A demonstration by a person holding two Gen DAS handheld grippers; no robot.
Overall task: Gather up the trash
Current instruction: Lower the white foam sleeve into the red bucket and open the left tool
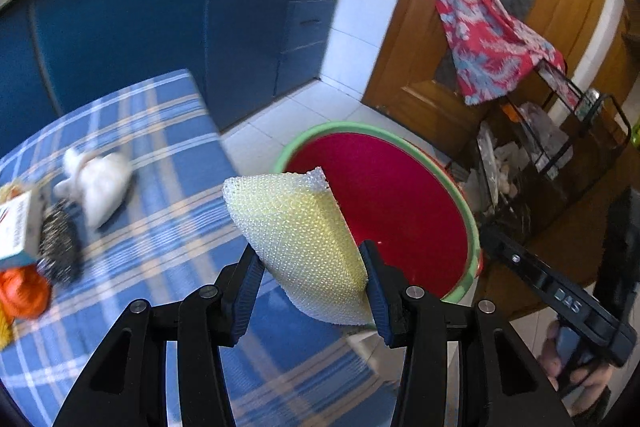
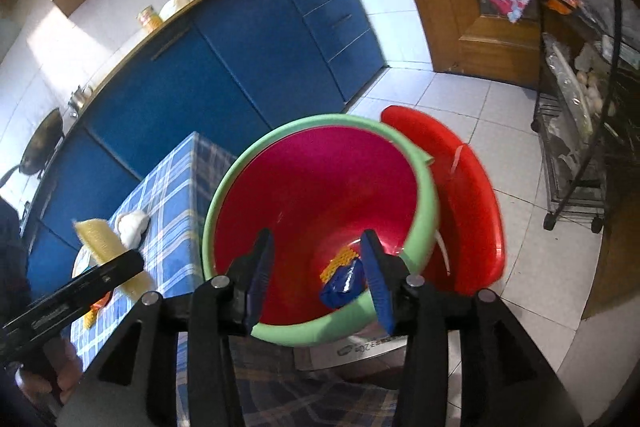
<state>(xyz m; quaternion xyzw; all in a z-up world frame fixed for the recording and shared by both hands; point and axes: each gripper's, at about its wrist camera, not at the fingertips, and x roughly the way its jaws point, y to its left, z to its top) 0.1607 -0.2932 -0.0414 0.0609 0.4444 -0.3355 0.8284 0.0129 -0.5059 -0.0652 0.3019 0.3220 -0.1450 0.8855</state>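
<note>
One foam sheet point(image 1: 300, 227) pinched in left gripper point(image 1: 310, 281); right gripper point(image 2: 318, 277) half-open, empty, angled over one bucket point(image 2: 424, 211); one wrapper point(image 2: 342, 281) between fingers.

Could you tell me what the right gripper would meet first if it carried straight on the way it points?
Probably the bin's red inside, near the wrapper at the bottom; the open right gripper holds nothing.

foam sheet point(image 1: 304, 227): pale yellow, curled, clamped | bucket point(image 2: 424, 195): red, green-rimmed, blue-yellow wrapper point(image 2: 342, 279) inside
</note>
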